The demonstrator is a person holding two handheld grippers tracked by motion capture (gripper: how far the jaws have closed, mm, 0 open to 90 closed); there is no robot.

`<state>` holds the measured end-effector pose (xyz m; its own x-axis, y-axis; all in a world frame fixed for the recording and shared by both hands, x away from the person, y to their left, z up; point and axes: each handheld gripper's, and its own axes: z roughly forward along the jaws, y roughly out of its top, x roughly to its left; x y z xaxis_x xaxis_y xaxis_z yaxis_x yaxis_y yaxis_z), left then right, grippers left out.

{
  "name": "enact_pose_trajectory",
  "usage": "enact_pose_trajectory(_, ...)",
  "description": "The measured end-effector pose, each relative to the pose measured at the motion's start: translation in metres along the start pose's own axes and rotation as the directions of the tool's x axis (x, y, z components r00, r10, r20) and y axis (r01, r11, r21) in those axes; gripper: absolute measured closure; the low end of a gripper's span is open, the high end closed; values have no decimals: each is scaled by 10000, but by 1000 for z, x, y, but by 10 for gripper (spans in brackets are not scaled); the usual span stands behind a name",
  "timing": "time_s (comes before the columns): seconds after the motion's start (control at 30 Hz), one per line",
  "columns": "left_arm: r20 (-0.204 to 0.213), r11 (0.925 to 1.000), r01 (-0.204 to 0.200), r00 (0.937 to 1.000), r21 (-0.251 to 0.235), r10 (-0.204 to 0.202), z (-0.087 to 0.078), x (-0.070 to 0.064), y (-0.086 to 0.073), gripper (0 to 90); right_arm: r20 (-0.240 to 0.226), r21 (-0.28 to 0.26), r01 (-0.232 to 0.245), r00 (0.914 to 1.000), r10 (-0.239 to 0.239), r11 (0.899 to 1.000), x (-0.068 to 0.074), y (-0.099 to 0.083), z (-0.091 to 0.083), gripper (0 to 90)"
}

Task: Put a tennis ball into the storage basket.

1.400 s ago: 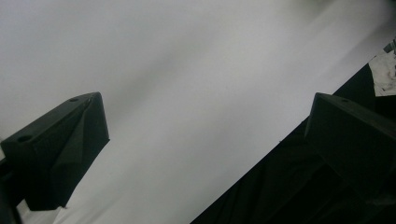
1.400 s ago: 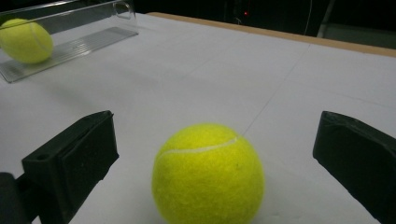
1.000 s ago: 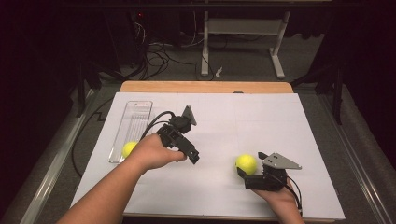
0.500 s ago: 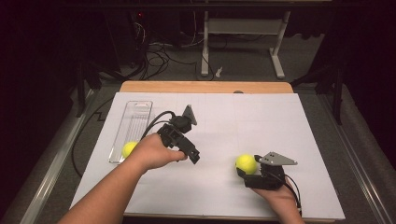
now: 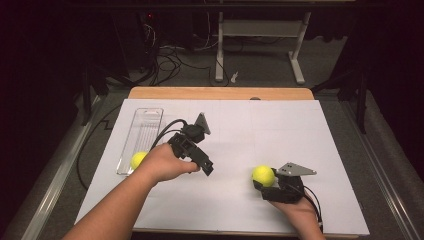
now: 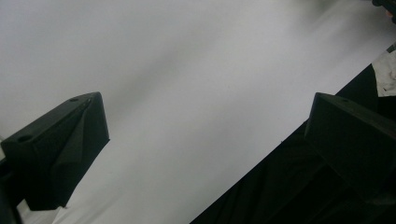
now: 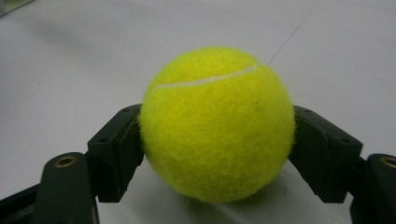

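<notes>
The right gripper (image 5: pixel 264 184) is squeezing a ball (image 7: pixel 217 123) low over the tabletop (image 5: pixel 300 135); fuzzy and round, it may be slipping out mid-lift. The left gripper (image 5: pixel 204 165) is hanging wide open, empty.

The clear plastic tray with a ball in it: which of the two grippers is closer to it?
The left. The left gripper hovers just right of the clear tray, jaws open and empty. The right gripper is across the table, shut on another tennis ball.
</notes>
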<state>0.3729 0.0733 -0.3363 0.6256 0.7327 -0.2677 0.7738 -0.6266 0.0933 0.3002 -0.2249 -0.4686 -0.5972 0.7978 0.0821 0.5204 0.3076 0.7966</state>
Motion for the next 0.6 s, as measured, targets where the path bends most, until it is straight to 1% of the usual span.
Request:
enact_pose_trajectory(0.4,-17,10000,1,10000,21,-1,1,-1,1,6,-104,14,-58,9999,58,10000,-2,0,0,272)
enact_pose_trajectory(0.6,-31,10000,3,10000,57,-3,1,0,1,7,-21,-92,-25,10000,25,10000,-1,0,-1,273)
